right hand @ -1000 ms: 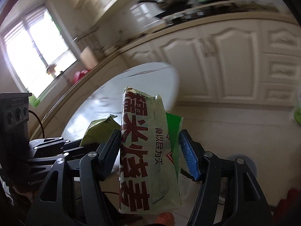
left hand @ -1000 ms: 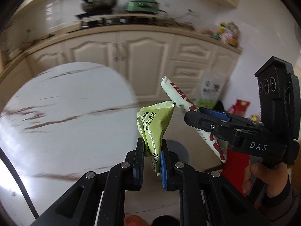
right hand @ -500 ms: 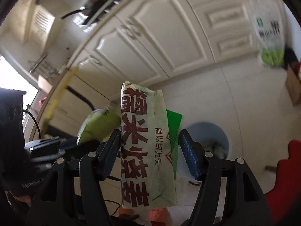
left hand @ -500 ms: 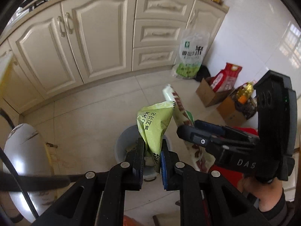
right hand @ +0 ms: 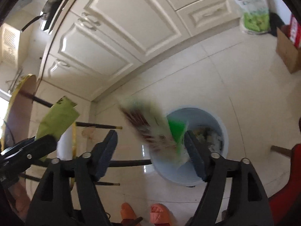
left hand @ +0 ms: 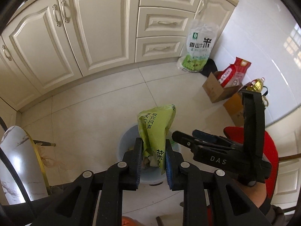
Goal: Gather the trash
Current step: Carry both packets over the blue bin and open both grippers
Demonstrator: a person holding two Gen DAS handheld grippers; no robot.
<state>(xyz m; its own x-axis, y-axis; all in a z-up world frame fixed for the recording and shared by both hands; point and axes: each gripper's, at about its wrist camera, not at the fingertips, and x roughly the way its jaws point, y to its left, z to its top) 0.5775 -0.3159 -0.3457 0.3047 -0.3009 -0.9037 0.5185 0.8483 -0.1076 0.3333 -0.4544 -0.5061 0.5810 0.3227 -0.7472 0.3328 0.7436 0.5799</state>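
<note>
Since 0.5 s ago my right fingers [right hand: 150,154] spread, dropping the blurred white-and-red wrapper [right hand: 150,130]; left fingers [left hand: 153,158], clenched on the crumpled green packet [left hand: 155,130], should release directly above the pale-blue bin [right hand: 223,131].

You're in a home kitchen, cream cabinets [left hand: 97,30] with drawers [left hand: 165,20], tiled floor [left hand: 97,105], rice bag [left hand: 199,47] against the cabinets, oil bottle [left hand: 257,83] in a box, pan [right hand: 50,5] on the counter, bin [right hand: 203,143] on the floor.
</note>
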